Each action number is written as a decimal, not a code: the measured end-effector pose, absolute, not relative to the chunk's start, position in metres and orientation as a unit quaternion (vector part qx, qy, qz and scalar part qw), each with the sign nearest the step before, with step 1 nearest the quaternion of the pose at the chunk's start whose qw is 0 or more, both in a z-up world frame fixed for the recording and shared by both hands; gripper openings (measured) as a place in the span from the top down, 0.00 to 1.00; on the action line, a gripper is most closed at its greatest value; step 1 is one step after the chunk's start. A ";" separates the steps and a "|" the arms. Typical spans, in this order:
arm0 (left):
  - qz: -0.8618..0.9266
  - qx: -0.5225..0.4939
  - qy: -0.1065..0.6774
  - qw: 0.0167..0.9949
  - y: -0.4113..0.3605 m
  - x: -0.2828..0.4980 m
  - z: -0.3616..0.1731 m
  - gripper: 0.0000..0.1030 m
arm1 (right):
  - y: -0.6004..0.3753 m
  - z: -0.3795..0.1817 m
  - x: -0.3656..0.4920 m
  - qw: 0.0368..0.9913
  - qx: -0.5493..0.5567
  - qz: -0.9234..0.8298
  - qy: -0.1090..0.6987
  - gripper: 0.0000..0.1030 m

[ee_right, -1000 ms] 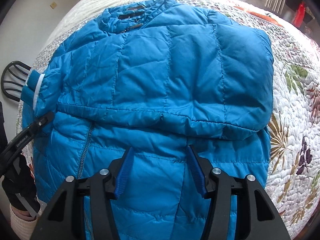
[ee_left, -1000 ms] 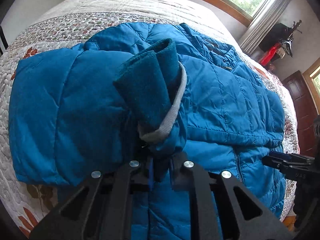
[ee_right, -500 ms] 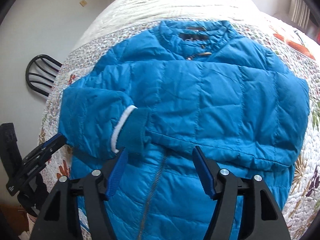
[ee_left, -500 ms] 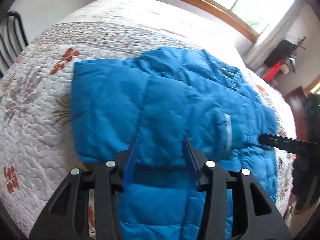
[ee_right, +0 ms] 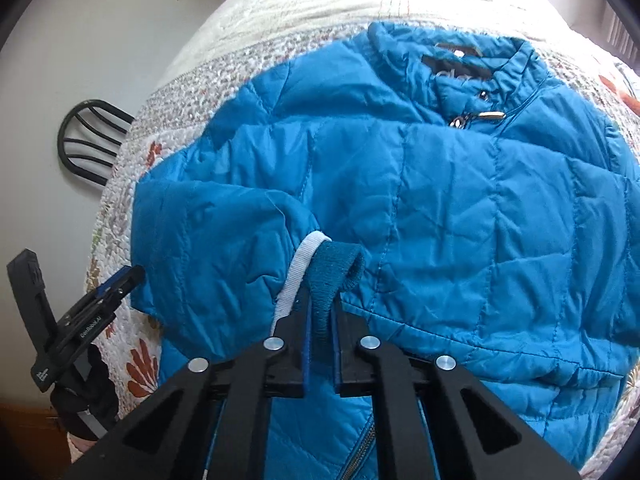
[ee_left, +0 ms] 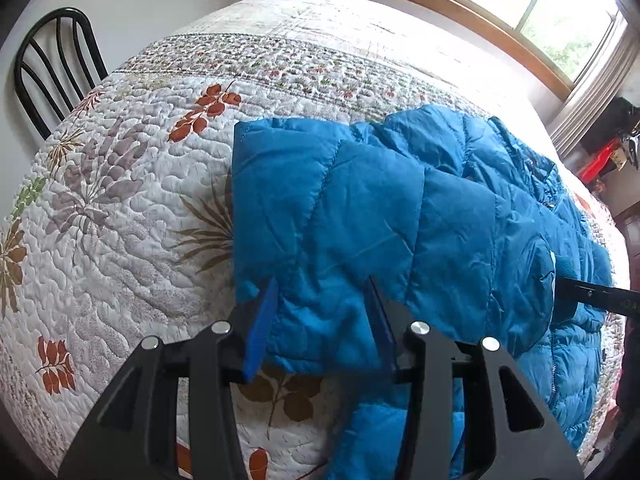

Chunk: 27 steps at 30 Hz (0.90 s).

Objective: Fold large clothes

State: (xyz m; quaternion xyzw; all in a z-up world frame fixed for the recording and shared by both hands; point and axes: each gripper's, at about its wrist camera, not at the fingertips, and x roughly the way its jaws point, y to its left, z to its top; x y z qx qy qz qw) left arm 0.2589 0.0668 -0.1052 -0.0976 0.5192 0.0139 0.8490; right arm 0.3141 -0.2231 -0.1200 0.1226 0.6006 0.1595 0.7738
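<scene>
- Left wrist view: your left tool [ee_left: 320, 312] sits at the bottom centre of the frame with its blue-lined jaws spread apart, gripping nothing, and the folded edge of the blue puffer jacket [ee_left: 400, 220] lies between and beyond them.
- The jacket fills the centre and right of the frame, spread on the floral quilted bed [ee_left: 120, 208]; one sleeve is folded across the body.
- A black chair [ee_left: 52, 76] stands at the upper left, a window [ee_left: 532, 4] at the upper right, and the tip of your right tool [ee_left: 600, 296] enters from the right edge.
- Right wrist view: your right tool [ee_right: 320, 320] at the bottom centre is clenched on the dark teal knit cuff [ee_right: 334, 276] of the sleeve, just beside its white trim [ee_right: 298, 276].
- The jacket covers most of the frame, collar [ee_right: 460, 60] and zipper pull at the upper right.
- Your left tool [ee_right: 116, 284] shows at the lower left, touching or nearly touching the jacket's folded edge, with the chair above it.
</scene>
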 end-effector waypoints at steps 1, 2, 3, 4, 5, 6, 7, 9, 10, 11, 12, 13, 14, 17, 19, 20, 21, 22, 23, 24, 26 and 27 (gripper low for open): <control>0.014 -0.096 0.511 0.854 0.065 0.258 -0.099 0.57 | -0.231 -0.110 0.312 0.784 0.121 0.154 0.589 0.93; 0.012 -0.095 0.503 0.859 0.063 0.258 -0.094 0.57 | -0.241 -0.101 0.309 0.794 0.117 0.147 0.579 0.93; 0.007 -0.096 0.498 0.862 0.060 0.259 -0.089 0.57 | -0.252 -0.091 0.307 0.803 0.116 0.138 0.569 0.93; 0.002 -0.098 0.492 0.865 0.056 0.261 -0.084 0.57 | -0.264 -0.082 0.305 0.809 0.119 0.130 0.560 0.93; 0.000 -0.098 0.488 0.867 0.053 0.263 -0.081 0.57 | -0.276 -0.074 0.303 0.814 0.122 0.124 0.555 0.93; -0.005 -0.096 0.485 0.869 0.048 0.265 -0.078 0.57 | -0.289 -0.068 0.300 0.818 0.123 0.116 0.550 0.93; -0.011 -0.093 0.483 0.871 0.042 0.269 -0.075 0.57 | -0.302 -0.062 0.297 0.823 0.120 0.103 0.545 0.93; -0.020 -0.081 0.481 0.872 0.028 0.276 -0.072 0.58 | -0.326 -0.052 0.294 0.833 0.107 0.069 0.538 0.93; -0.027 -0.077 0.480 0.873 0.019 0.280 -0.072 0.58 | -0.338 -0.049 0.291 0.837 0.104 0.050 0.536 0.93; -0.031 -0.073 0.480 0.874 0.012 0.283 -0.072 0.58 | -0.352 -0.045 0.289 0.838 0.104 0.035 0.534 0.93; -0.037 -0.069 0.480 0.874 0.004 0.286 -0.073 0.58 | -0.364 -0.044 0.286 0.839 0.106 0.020 0.534 0.93; -0.042 -0.066 0.481 0.873 -0.003 0.288 -0.073 0.58 | -0.377 -0.044 0.284 0.838 0.111 0.008 0.534 0.93; -0.049 -0.064 0.481 0.873 -0.010 0.291 -0.074 0.58 | -0.389 -0.045 0.281 0.836 0.121 0.001 0.535 0.93; -0.062 -0.047 0.484 0.872 -0.032 0.300 -0.079 0.58 | -0.420 -0.056 0.275 0.827 0.150 -0.008 0.542 0.93; -0.065 -0.039 0.493 0.867 -0.043 0.306 -0.087 0.58 | -0.428 -0.065 0.276 0.822 0.157 -0.018 0.547 0.93; -0.064 -0.034 0.499 0.863 -0.047 0.309 -0.092 0.58 | -0.431 -0.071 0.276 0.820 0.159 -0.024 0.550 0.93; -0.063 -0.030 0.504 0.861 -0.050 0.312 -0.096 0.58 | -0.434 -0.077 0.277 0.817 0.161 -0.030 0.553 0.93; -0.059 -0.025 0.510 0.858 -0.052 0.315 -0.102 0.58 | -0.434 -0.084 0.279 0.813 0.163 -0.034 0.557 0.93; -0.055 -0.019 0.514 0.856 -0.053 0.317 -0.108 0.58 | -0.434 -0.092 0.281 0.809 0.164 -0.037 0.564 0.93; -0.053 -0.013 0.519 0.853 -0.054 0.319 -0.114 0.58 | -0.434 -0.101 0.283 0.804 0.162 -0.042 0.571 0.93; -0.053 -0.014 0.527 0.848 -0.053 0.322 -0.123 0.58 | -0.433 -0.120 0.287 0.794 0.156 -0.052 0.585 0.93; -0.052 -0.016 0.530 0.846 -0.051 0.322 -0.126 0.57 | -0.433 -0.129 0.288 0.790 0.157 -0.054 0.590 0.93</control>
